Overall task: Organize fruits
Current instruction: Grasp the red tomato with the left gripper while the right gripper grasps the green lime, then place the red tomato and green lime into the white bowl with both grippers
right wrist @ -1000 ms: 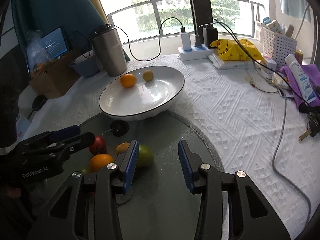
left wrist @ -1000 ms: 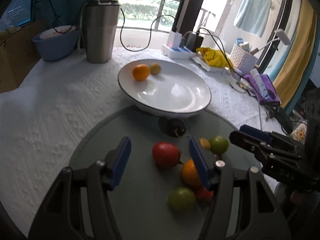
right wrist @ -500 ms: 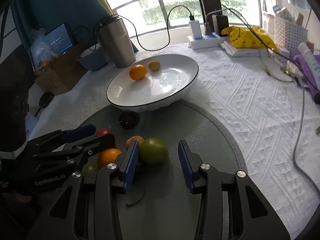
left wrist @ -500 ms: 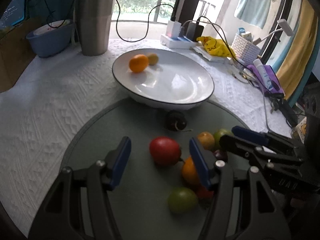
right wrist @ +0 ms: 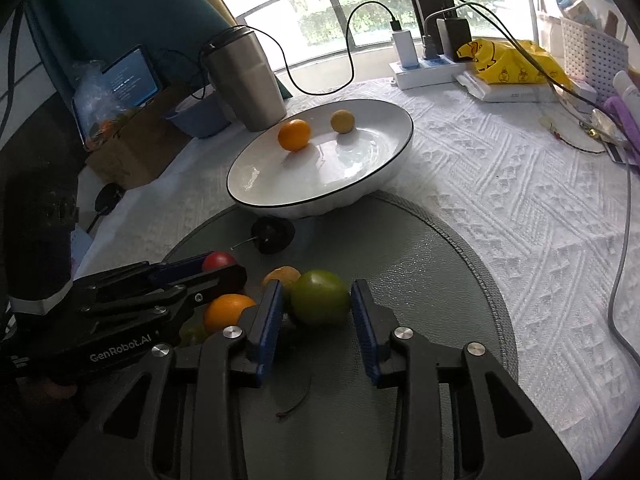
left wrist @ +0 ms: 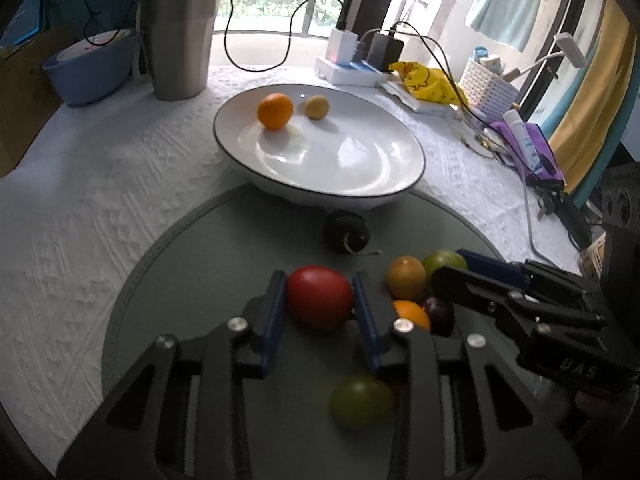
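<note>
Several fruits lie on a round grey mat (left wrist: pixel 192 280). My left gripper (left wrist: pixel 319 295) is shut on a red fruit (left wrist: pixel 319 296), its blue pads touching both sides. My right gripper (right wrist: pixel 317 300) has its pads around a green fruit (right wrist: pixel 319 297), shut on it. Beside them lie an orange (right wrist: pixel 227 311), a small orange-yellow fruit (left wrist: pixel 405 277), a dark fruit (left wrist: pixel 439 310), another green fruit (left wrist: pixel 360 400) and a black fruit (left wrist: pixel 345 231). A white bowl (left wrist: pixel 372 184) holds an orange (left wrist: pixel 275 110) and a small yellow fruit (left wrist: pixel 317 107).
A steel tumbler (left wrist: pixel 178 28) and a blue bowl (left wrist: pixel 90 68) stand behind the white bowl. A power strip with chargers (right wrist: pixel 428 64), a yellow bag (right wrist: pixel 516 60), a white basket (right wrist: pixel 592 52) and cables lie at the back right on the white tablecloth.
Both grippers have moved forward and closed: the left on the red fruit, the right on the green fruit. The bowl's fruits have not moved.
</note>
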Motion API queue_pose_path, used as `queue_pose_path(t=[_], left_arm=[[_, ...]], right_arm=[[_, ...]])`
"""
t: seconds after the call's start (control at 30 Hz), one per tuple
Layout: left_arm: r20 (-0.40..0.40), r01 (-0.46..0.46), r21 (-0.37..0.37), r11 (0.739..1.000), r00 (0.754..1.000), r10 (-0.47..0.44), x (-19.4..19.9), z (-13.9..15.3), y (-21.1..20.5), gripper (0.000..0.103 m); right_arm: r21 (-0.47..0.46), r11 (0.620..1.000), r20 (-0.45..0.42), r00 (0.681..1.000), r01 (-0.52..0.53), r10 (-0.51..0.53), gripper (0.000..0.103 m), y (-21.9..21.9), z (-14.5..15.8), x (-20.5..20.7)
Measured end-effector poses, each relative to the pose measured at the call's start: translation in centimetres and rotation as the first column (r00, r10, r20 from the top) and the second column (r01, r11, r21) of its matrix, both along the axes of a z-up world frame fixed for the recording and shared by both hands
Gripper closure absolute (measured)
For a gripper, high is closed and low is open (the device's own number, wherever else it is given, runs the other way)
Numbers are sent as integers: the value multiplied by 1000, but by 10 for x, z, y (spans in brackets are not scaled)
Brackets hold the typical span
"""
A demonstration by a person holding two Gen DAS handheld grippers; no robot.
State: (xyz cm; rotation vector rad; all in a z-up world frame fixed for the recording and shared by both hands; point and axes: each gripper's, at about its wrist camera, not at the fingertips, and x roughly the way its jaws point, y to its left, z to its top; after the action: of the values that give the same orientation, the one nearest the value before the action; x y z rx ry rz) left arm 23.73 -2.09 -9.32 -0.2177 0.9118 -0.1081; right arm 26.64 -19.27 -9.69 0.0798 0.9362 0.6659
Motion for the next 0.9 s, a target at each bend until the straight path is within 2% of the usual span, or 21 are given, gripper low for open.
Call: queue_pose_path(t=[0.07,0.37,0.9], left_arm=[[-1,-3,-4,1000,1000,3,0,0,0,69],[20,5,0,1000,1000,-5,-5,7,0,69],[111,8,51,999,994,-13,-14,34,0,69]], right_arm=[[-4,1000,3,1000,2,-2,70,0,0,0],[-11,1000,30,1000,4,-4,71,-2,5,-6],[10,1000,90,996,20,-21,71,-7,28,-10]])
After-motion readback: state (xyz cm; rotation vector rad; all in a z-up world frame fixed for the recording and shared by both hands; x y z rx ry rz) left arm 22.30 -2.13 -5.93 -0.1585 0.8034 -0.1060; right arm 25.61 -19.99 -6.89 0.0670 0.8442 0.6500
